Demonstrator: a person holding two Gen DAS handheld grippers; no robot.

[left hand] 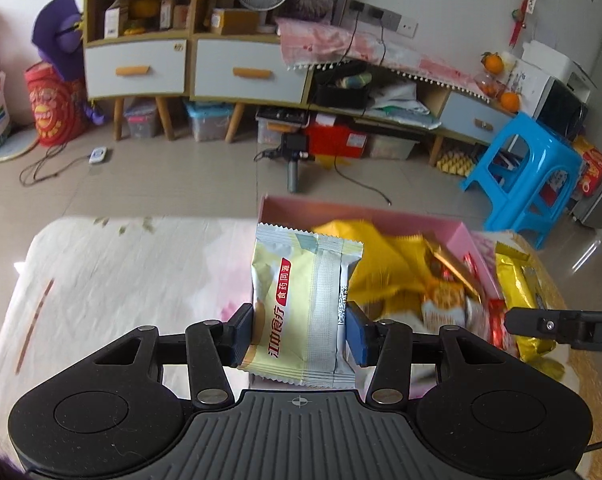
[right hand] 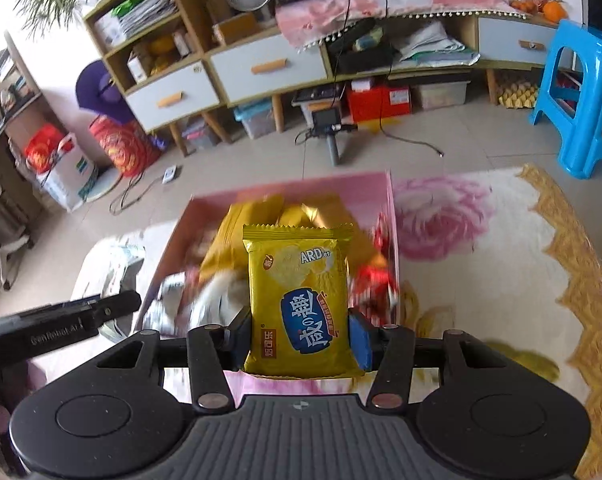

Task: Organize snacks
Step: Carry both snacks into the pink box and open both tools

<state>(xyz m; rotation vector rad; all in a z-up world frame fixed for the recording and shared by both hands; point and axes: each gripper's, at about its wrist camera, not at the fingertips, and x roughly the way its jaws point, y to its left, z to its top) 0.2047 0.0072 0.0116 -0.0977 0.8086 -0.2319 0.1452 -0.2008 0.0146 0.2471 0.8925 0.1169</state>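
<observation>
Pads of the left hand-held gripper point(left hand: 299, 330) press on both sides of a pale yellow biscuit packet point(left hand: 301, 304), held upright. The right hand-held gripper point(right hand: 299, 338) is likewise closed on a bright yellow cracker packet point(right hand: 301, 300). Both packets hang over a pink box point(left hand: 461, 236) that is already piled with gold and red wrappers and sits on a tabletop point(right hand: 481, 280) under a flowered cloth. More gold packets point(left hand: 517, 280) lie just beside the box. To place well, I would bring each packet low over a free spot in the box, keep the two grippers apart, and release only once the packet rests on the pile.
</observation>
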